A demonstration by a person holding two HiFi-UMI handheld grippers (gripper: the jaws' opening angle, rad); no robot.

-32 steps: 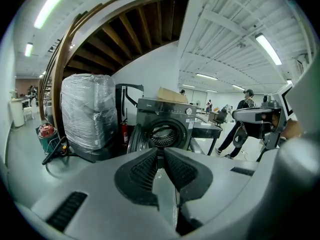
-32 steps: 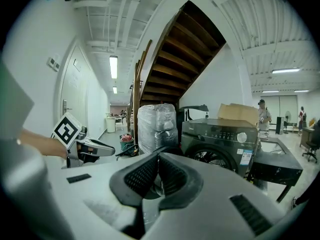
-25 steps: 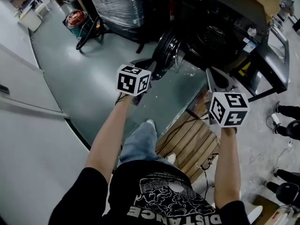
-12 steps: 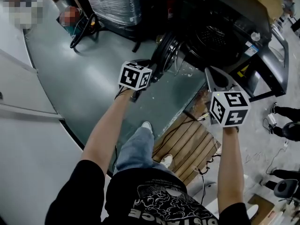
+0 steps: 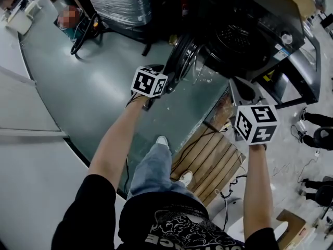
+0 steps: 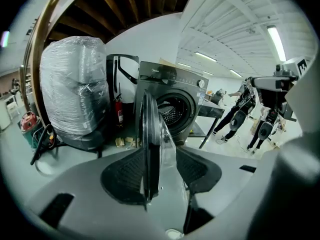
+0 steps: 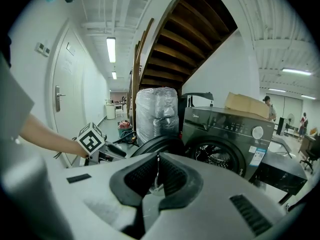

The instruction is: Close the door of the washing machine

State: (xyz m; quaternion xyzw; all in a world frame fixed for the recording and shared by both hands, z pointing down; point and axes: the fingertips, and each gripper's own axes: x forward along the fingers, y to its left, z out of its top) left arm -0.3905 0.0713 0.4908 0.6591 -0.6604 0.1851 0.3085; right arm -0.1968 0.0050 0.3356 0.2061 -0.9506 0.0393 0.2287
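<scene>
The left gripper point(image 6: 160, 151), jaws just opening astride the door point(image 6: 150, 124) edge, seems set to push it onto the washer point(image 6: 175, 86); the right gripper point(image 7: 157, 161) idles closed.

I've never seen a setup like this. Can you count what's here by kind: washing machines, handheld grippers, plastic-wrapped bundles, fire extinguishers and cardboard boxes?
washing machine: 1
grippers: 2 (left gripper, right gripper)
plastic-wrapped bundle: 1
fire extinguisher: 1
cardboard box: 1
Total: 6
</scene>
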